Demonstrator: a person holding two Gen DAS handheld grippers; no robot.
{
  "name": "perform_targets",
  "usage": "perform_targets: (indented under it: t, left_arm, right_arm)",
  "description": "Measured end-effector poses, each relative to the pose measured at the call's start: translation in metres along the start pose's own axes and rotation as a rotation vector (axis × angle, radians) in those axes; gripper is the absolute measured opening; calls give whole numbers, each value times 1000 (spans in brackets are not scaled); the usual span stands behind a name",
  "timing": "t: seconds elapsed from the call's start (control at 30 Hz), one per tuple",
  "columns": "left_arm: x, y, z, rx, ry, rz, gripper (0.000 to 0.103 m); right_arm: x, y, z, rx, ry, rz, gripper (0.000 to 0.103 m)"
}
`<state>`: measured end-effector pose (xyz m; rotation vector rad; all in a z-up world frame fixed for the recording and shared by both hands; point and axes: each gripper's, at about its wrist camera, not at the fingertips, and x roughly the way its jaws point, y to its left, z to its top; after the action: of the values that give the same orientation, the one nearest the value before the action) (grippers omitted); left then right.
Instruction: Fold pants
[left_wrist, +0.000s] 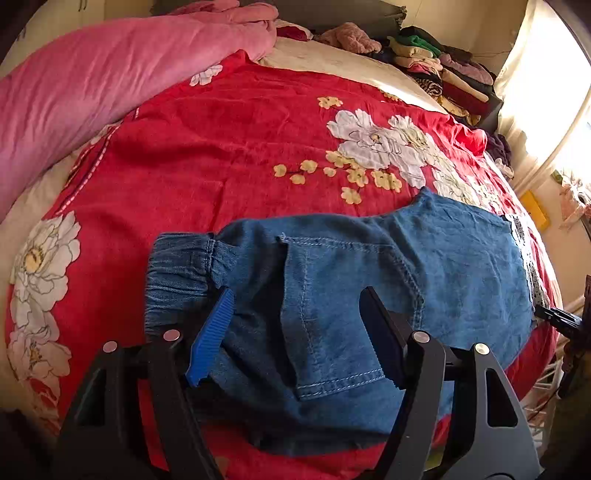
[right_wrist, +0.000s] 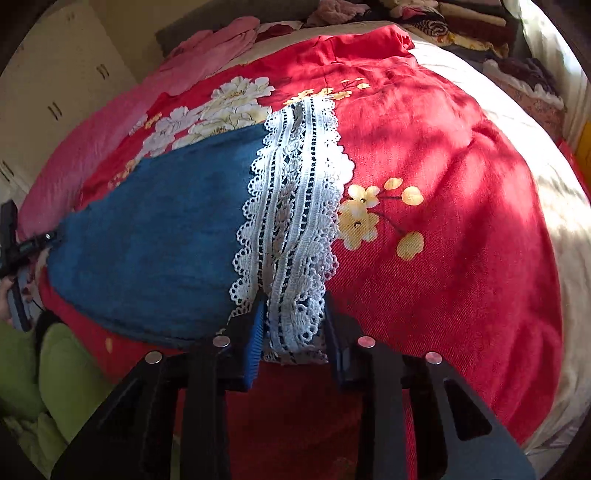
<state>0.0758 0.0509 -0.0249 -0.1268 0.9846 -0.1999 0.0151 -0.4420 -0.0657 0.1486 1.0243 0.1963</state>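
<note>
Pants (left_wrist: 388, 280) lie on the red bedspread (left_wrist: 221, 155) in the left wrist view, already doubled over, their long axis running left to right: elastic waistband (left_wrist: 181, 273) at the left, hem end at the right. The left gripper (left_wrist: 295, 332) hovers over the waist end with its jaws wide apart, the back pocket (left_wrist: 343, 314) showing between them and no pad pressing on cloth. It is the nearer tool to the waistband.

From the right wrist, the denim stretches away to the left, and the white lace hem (right_wrist: 295, 206) runs straight up from the right gripper (right_wrist: 295, 332). Its jaws stand narrow with the lace's near end between them, seemingly pinched, though I cannot tell for certain. A next fold would likely carry the hem end toward the waist.
</note>
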Motion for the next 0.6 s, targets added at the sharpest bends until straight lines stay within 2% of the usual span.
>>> perform_targets:
  t: [0.1,0.3,0.33,0.37,0.43,0.53,0.6]
  left_arm:
    - [1,7,-6,-4,10,15,60]
    - [3,4,-10,22,22,43,60]
    - [2,4,-10,26,21,49,60]
    - [-1,1,-11,34,15,61,60]
    - [-9,-6,-12,58,-3,75,61]
    - [-21,-28,-13,122,-33,85,65]
    - [-28,-50,-12,176,-53,63,67]
  right_arm:
    - [-7,2,-8,-35,9,-54,24]
    - [-5,-5,-16,14,7,-34,26]
    - [-9,-3,-14,11,6,-39,30]
    - [-16,-3,-12,9,-5,-49,39]
    - [-34,-1,-8,-1,-58,-62,45]
    - [-55,7,-2,-24,-134,-67,46]
    - [-62,18,2,-48,-172,-50,47]
